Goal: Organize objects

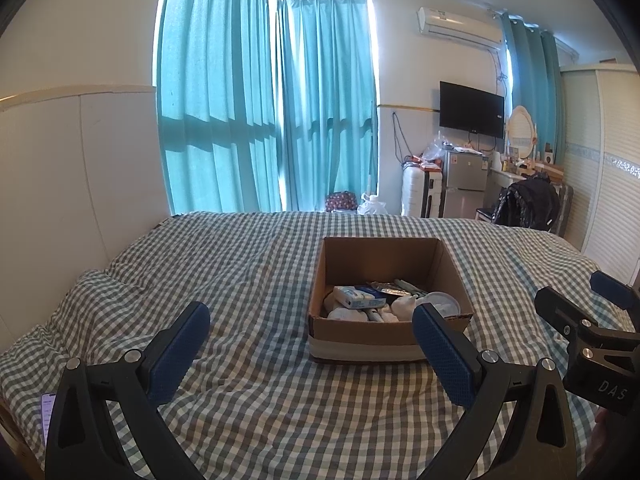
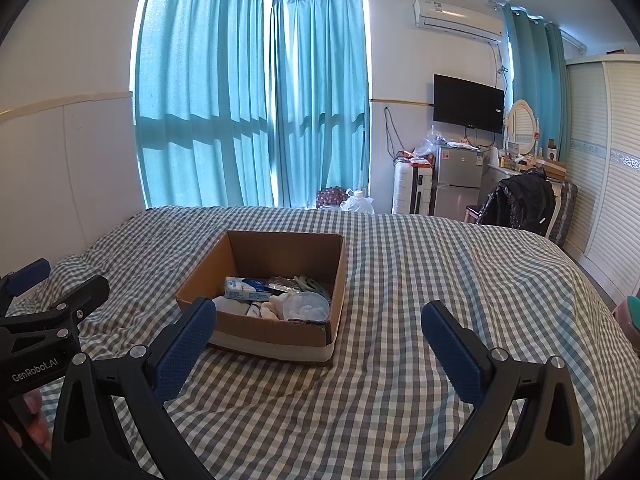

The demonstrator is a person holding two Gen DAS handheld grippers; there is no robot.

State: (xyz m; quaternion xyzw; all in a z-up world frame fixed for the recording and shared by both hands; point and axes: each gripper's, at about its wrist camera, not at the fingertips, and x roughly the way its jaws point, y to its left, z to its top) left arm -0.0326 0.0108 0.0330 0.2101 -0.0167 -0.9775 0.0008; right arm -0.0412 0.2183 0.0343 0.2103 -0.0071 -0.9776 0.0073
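Observation:
An open cardboard box point(image 1: 448, 268) stands on the checked bed, also in the right wrist view point(image 2: 340, 280). It holds several small items: a blue-and-white packet point(image 1: 358, 297), white socks point(image 1: 404, 305), a clear round lid point(image 2: 306, 307) and foil packs. My left gripper point(image 1: 311, 322) is open and empty, hovering just in front of the box. My right gripper point(image 2: 319, 320) is open and empty, in front of the box and to its right. Each gripper shows at the edge of the other's view, the right one point(image 1: 576, 300) and the left one point(image 2: 60, 280).
The green-checked bedspread point(image 1: 248, 272) covers the whole bed. A phone point(image 1: 47, 412) lies at its near left edge. Teal curtains, a suitcase, a small fridge, a TV, a chair with a black jacket point(image 2: 520, 200) and a wardrobe stand beyond.

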